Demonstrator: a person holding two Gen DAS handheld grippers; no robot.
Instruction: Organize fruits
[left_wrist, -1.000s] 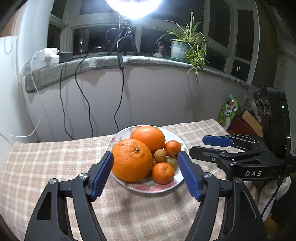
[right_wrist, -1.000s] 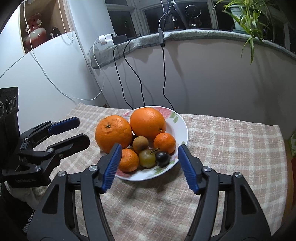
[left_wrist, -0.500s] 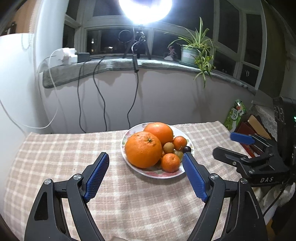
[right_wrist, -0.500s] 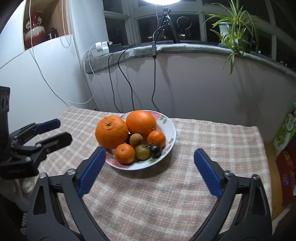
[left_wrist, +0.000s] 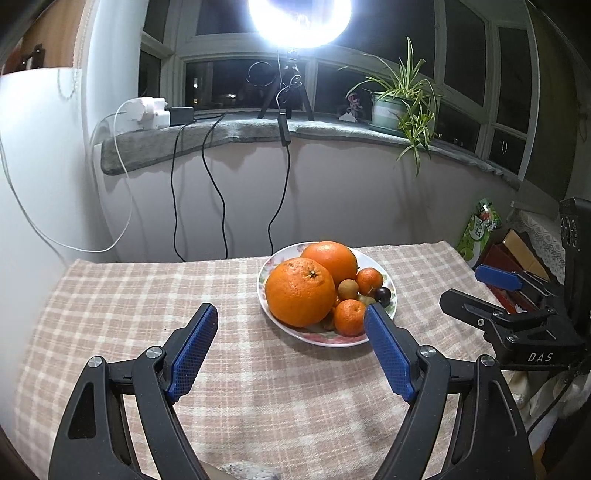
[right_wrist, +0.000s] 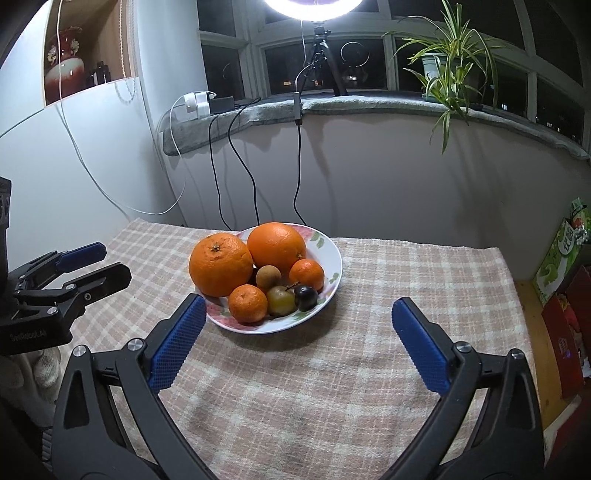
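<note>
Checked tablecloth (right_wrist: 369, 369) is spread over the table. Left gripper (left_wrist: 291, 325) and right gripper (right_wrist: 299, 317) are held wide open above it, nothing gripped. Floral plate (right_wrist: 328, 254) is set just beyond both. 2 large oranges (right_wrist: 221, 264), 2 mandarins (right_wrist: 247, 303) and a dark plum (right_wrist: 306, 297) are piled on it.

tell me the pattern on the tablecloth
Beige-and-cream plaid tablecloth, clearest in the right wrist view.

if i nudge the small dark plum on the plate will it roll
Probably: the small dark round plum is smooth and glossy, likely slippery. It sits near the sloping rim of the floral white plate, so it should roll inward, though the yellow-green fruit beside it may block it.
</note>
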